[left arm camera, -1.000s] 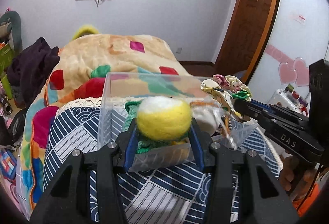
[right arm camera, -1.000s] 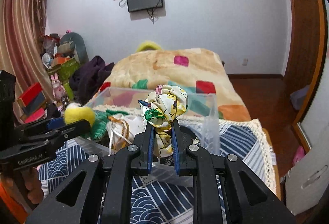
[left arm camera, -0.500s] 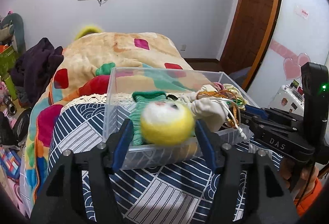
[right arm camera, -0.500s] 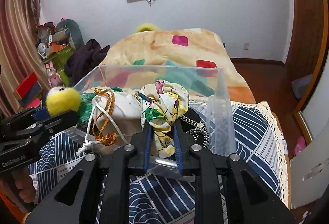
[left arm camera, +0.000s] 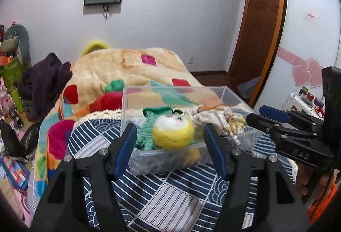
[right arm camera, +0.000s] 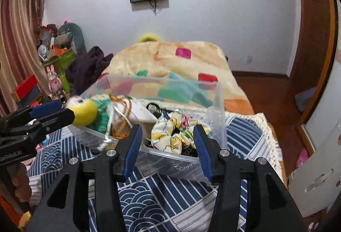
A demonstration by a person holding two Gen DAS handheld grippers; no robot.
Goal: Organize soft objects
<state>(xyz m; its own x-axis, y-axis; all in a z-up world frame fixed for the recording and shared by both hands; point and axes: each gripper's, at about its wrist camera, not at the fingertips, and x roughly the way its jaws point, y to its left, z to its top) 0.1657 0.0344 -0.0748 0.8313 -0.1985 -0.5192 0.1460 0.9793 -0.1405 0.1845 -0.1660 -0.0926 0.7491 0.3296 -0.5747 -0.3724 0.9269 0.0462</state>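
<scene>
A clear plastic box [left arm camera: 149, 159] stands on the blue patterned cloth [left arm camera: 162, 200]. In it lie a yellow and white felt ball [left arm camera: 173, 133], a green knitted piece [left arm camera: 149, 125], a white pouch with orange cord [left arm camera: 213, 119] and a floral scrunchie [right arm camera: 177, 136]. My left gripper [left arm camera: 170, 146] is open at the box's near wall, its jaws on either side of the ball without touching it. My right gripper [right arm camera: 168, 146] is open over the box's near edge [right arm camera: 166, 159], with the scrunchie lying loose between its fingers. The right gripper also shows at the right of the left wrist view [left arm camera: 277, 119].
The cloth lies on a bed with a peach blanket with coloured patches [left arm camera: 136, 70]. A dark garment [left arm camera: 44, 80] lies at the bed's left side. Toys and boxes [right arm camera: 55, 55] crowd the left wall. A wooden door [left arm camera: 257, 18] and white wardrobe [left arm camera: 309, 29] stand at right.
Both grippers have opened. The ball dropped from the left gripper into the box. The scrunchie dropped from the right gripper into the box. Both grippers moved lower, nearer the box.
</scene>
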